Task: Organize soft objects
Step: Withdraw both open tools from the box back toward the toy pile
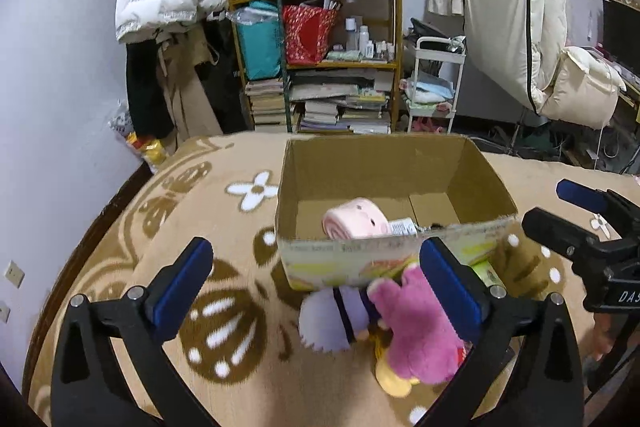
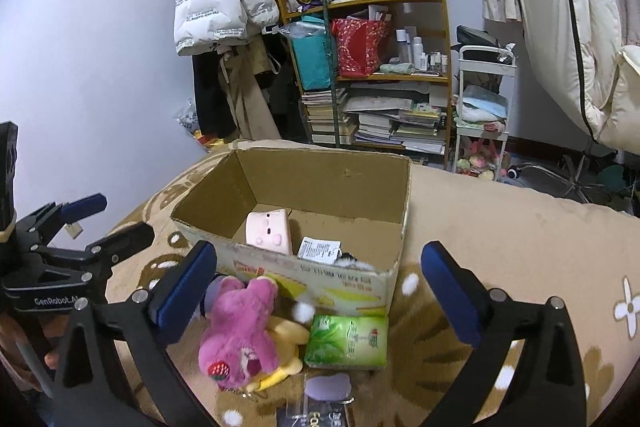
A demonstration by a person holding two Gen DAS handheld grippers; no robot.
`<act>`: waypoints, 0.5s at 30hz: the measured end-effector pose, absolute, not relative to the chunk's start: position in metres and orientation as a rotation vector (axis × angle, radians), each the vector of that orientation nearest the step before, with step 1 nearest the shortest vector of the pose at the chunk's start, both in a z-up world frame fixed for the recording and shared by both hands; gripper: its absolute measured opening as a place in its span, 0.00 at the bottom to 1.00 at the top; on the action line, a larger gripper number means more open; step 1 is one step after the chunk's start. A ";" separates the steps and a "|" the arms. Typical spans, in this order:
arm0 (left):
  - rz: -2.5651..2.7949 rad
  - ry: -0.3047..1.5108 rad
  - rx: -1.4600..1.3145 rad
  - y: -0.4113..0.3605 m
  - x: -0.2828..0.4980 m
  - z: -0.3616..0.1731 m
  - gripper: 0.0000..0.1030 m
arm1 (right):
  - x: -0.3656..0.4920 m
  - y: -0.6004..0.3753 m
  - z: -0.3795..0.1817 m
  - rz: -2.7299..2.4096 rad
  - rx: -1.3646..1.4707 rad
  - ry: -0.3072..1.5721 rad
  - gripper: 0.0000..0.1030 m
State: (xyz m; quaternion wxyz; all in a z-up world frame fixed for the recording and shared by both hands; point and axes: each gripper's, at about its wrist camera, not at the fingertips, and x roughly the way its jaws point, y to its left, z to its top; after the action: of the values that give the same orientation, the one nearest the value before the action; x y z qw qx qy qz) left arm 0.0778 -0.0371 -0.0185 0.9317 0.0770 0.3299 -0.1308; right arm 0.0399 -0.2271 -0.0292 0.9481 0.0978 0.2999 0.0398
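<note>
1. Stowed: one pink roll-shaped plush (image 1: 356,221) lies on the floor of the open cardboard box (image 2: 320,167); a tagged item sits beside it, mostly hidden.
2. Outstanding: magenta plush bear (image 2: 240,335), yellow plush (image 2: 286,333) under it, green tissue pack (image 2: 348,341), all on the patterned blanket (image 1: 224,223) just outside the box's near wall.
3. Left tool (image 1: 316,283): fully spread, empty, tilted downward before the box.
4. Right tool (image 2: 316,287): fully spread, empty, likewise tilted down over the remaining pile.
5. Judgement: early stage; most items remain.
</note>
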 end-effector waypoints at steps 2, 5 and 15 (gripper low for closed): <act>-0.259 0.693 0.132 -0.035 0.072 -0.018 0.99 | 0.035 -0.229 -0.027 0.075 0.202 0.609 1.00; -0.256 0.719 0.109 -0.034 0.066 -0.018 0.99 | 0.029 -0.233 -0.025 0.057 0.217 0.609 1.00; -0.277 0.731 0.102 -0.045 0.058 -0.028 0.99 | 0.030 -0.249 -0.037 0.037 0.297 0.663 1.00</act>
State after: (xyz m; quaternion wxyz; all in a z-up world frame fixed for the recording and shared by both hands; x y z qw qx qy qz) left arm 0.0577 -0.0447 -0.0278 0.9232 0.0496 0.3563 -0.1349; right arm 0.0296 -0.2486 -0.0369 0.9346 0.1454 0.3242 0.0182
